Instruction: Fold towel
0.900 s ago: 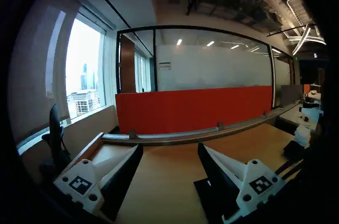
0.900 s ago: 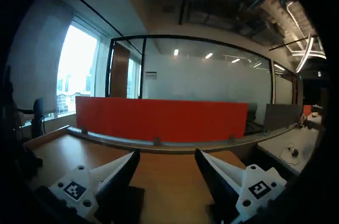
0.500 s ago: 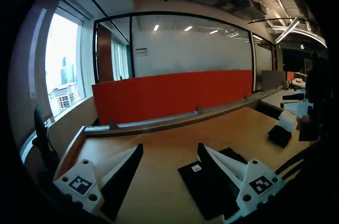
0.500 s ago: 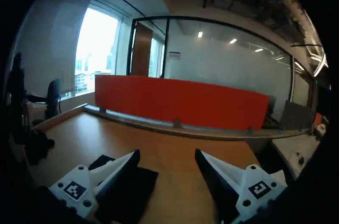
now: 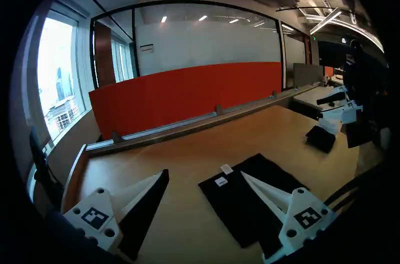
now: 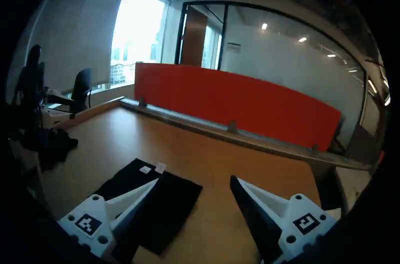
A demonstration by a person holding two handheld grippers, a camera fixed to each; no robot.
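Fabric first: the towel (image 5: pixel 230 204) is a flat black cloth lying spread on the wooden table (image 5: pixel 165 154). I cannot tell whether it is a single layer or already doubled. I judge it light and limp, with no stiffness to help me. It will likely sag wherever I lift just one point, and it may slide on the smooth tabletop instead of creasing.

In the left gripper view it sits at 5 o'clock, partly beneath one finger of the left gripper (image 5: pixel 204 174). In the right gripper view it lies at 7 o'clock, under the right gripper (image 6: pixel 194 180). Both grippers have their jaws spread wide with nothing between them, and both hang above the table.

Two small white tags (image 5: pixel 220 181) mark the towel's far edge, toward 12 o'clock. I would pinch two corners of one edge, one per gripper, biting low and close to the cloth, then carry them over together.
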